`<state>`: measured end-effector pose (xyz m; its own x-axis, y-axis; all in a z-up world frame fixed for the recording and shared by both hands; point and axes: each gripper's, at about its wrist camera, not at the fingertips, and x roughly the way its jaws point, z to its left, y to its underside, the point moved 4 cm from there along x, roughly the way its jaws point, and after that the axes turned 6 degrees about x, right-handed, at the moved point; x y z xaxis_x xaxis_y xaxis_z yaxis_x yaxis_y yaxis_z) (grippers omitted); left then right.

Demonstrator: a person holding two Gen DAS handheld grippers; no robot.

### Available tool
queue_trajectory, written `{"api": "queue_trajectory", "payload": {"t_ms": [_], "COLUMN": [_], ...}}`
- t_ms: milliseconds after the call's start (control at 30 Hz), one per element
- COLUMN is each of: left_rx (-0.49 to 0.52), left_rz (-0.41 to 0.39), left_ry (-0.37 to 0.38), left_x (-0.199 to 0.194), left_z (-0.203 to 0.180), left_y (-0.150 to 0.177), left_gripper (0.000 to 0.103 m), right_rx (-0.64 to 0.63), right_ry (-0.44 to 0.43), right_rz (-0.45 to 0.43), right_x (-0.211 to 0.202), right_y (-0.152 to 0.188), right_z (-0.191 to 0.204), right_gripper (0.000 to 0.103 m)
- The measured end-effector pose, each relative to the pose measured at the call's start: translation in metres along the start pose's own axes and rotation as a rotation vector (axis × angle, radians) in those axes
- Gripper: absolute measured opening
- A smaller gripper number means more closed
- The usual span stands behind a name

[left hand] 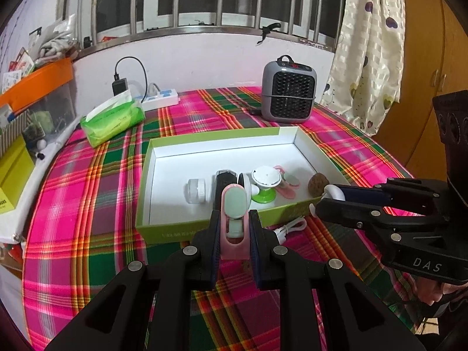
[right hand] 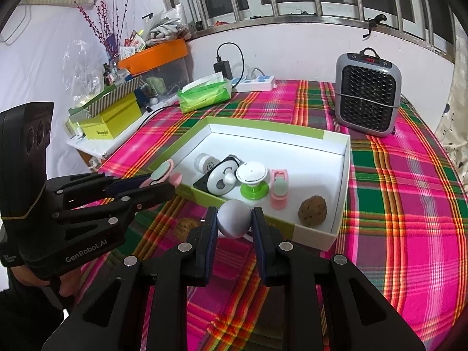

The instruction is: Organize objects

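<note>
My left gripper (left hand: 235, 219) is shut on a pink clip with a mint-green pad (left hand: 234, 201), held just in front of the near wall of the green box with a white inside (left hand: 163, 146). My right gripper (right hand: 234, 213) is shut on a pale round ball (right hand: 234, 228), also at the near wall of the box (right hand: 345, 175). Inside the box lie a small white jar (right hand: 204, 162), a black and white device (right hand: 219, 180), a white knob on a green base (right hand: 252, 180), a second pink clip (right hand: 279, 188) and a walnut (right hand: 312, 211).
A second walnut (right hand: 187, 226) and a white cable (left hand: 288, 228) lie on the plaid cloth before the box. A grey heater (left hand: 288, 93) stands at the back right, with a green tissue pack (left hand: 112, 120) and a power strip (left hand: 159, 99) at the back left. Cluttered boxes (right hand: 108, 122) line the left.
</note>
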<state>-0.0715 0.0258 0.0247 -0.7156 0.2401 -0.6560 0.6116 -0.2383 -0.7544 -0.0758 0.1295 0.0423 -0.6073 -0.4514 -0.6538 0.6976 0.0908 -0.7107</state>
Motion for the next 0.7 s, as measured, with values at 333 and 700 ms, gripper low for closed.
{"api": "queue_trajectory", "payload": {"t_ms": [333, 700], "left_rx": [-0.003, -0.002], "left_rz": [-0.010, -0.012], "left_ry": [-0.002, 0.000], "left_x": [0.006, 0.012], "left_z": [0.001, 0.001], "left_y": [-0.011, -0.019], "left_gripper": [0.016, 0.016], "right_rx": [-0.005, -0.003], "right_ry": [0.010, 0.013], "right_rz": [-0.011, -0.013], "right_x": [0.002, 0.007], "right_y": [-0.008, -0.014], "right_z": [-0.002, -0.007], "right_gripper": [0.024, 0.024]}}
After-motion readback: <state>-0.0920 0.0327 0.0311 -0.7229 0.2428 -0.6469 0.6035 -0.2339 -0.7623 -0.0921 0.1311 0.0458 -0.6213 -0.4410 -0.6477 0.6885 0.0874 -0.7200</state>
